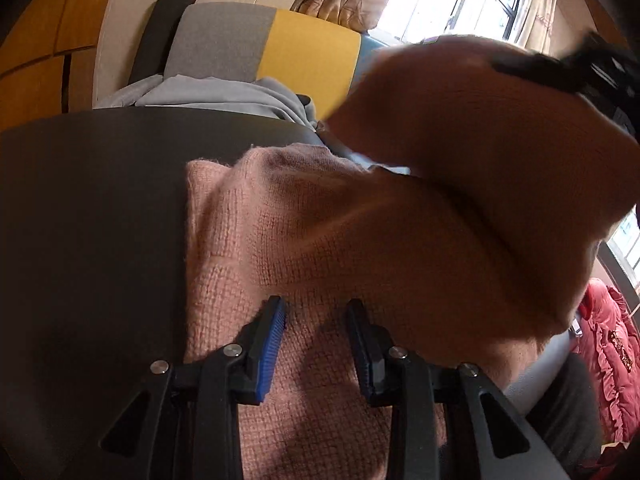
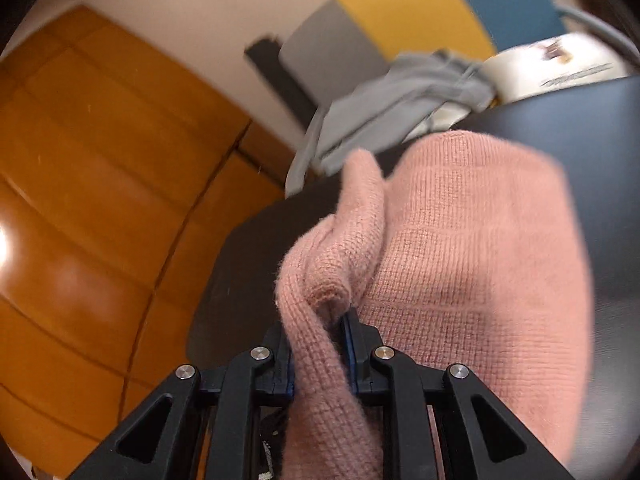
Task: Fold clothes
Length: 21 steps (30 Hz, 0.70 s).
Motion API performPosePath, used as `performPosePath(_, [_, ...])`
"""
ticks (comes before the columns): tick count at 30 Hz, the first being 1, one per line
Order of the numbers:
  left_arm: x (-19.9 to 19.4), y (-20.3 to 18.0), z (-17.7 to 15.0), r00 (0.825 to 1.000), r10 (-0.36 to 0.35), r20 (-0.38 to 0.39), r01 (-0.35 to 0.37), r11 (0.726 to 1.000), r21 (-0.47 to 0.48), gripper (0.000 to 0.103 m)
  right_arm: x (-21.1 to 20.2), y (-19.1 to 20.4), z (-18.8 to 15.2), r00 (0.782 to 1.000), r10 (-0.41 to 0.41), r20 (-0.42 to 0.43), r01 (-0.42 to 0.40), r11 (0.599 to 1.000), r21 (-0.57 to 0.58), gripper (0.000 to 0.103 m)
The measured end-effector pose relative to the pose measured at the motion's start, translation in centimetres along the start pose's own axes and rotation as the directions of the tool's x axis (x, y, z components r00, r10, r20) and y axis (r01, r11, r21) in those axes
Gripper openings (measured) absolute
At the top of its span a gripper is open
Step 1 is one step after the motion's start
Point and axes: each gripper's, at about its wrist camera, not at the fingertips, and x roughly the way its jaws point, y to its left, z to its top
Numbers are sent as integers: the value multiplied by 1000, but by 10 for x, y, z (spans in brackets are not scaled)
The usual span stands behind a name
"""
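Observation:
A pink knitted sweater (image 1: 304, 232) lies on the dark table (image 1: 88, 208). My left gripper (image 1: 316, 312) is open just above the sweater's near part, with cloth showing between its fingers. My right gripper (image 2: 318, 324) is shut on a bunched fold of the same sweater (image 2: 472, 248) and holds it lifted. In the left wrist view that lifted part (image 1: 500, 152) hangs blurred at the upper right, under the other gripper's black body (image 1: 580, 76).
A grey garment (image 1: 224, 96) lies at the table's far edge, also in the right wrist view (image 2: 384, 100). Behind it stands a grey, yellow and blue sofa back (image 1: 308, 44). A red quilt (image 1: 612, 336) is at the right. Wooden floor (image 2: 100, 184) lies left.

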Motion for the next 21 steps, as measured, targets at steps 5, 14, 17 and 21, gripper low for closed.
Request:
performPosePath(5, [-5, 5, -6, 999, -43, 12, 43, 999, -21, 31, 75, 7, -32, 988, -41, -146, 35, 999, -39, 18])
performPosePath(14, [-24, 5, -20, 993, -104, 61, 103, 994, 26, 32, 86, 0, -52, 982, 11, -191, -20, 999, -50, 48])
performPosePath(17, [-40, 19, -25, 982, -182, 54, 184, 982, -44, 32, 48, -8, -49, 987, 138, -88, -140, 990, -21, 59])
performPosePath(21, [-68, 45, -40, 960, -268, 86, 279, 946, -162, 33, -3, -34, -58, 986, 161, 41, -160, 987, -21, 57])
